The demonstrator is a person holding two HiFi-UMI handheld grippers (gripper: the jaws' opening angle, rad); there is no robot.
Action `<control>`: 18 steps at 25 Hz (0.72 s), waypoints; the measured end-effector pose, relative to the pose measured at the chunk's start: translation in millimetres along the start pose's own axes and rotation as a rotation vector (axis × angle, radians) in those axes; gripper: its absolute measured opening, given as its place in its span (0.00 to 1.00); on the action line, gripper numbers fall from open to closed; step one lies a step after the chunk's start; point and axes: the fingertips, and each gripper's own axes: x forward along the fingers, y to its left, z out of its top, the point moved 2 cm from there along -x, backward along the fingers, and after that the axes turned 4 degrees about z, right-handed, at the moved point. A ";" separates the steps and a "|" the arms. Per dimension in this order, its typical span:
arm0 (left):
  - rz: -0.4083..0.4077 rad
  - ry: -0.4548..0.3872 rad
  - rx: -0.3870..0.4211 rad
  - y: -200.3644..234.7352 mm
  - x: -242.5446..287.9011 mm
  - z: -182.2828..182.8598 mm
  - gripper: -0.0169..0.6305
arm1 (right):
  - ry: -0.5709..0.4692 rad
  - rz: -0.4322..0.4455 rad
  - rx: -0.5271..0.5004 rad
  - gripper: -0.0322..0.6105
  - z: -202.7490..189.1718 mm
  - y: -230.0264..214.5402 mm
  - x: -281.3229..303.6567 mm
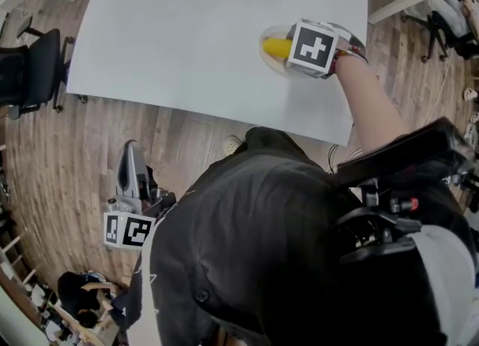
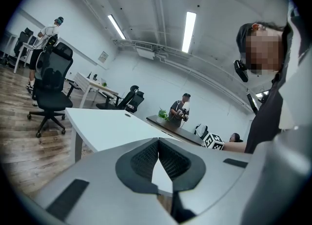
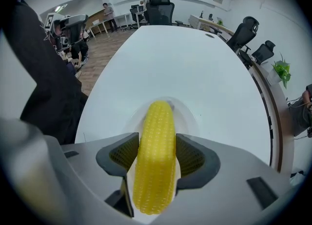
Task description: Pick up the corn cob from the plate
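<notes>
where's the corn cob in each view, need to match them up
Head view: the corn cob is upper right of centre, on the plate, partly behind the right gripper.
Left gripper view: not in it.
Right gripper view: lower centre, standing between that gripper's jaws.
Shared landmark: the white table, seen in all three views.

the right gripper hung over the plate on the white table, its marker cube covering part of the yellow corn cob. the left gripper sat low above the wooden floor, well apart.
</notes>
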 end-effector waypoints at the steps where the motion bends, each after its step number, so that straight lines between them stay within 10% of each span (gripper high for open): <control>1: 0.002 -0.004 -0.004 -0.8 -0.3 0.7 0.05 | 0.004 0.005 0.005 0.43 -0.4 -0.3 1.1; 18: 0.004 -0.030 -0.049 -5.1 0.1 -1.5 0.05 | -0.141 0.083 0.078 0.45 -3.6 2.1 11.2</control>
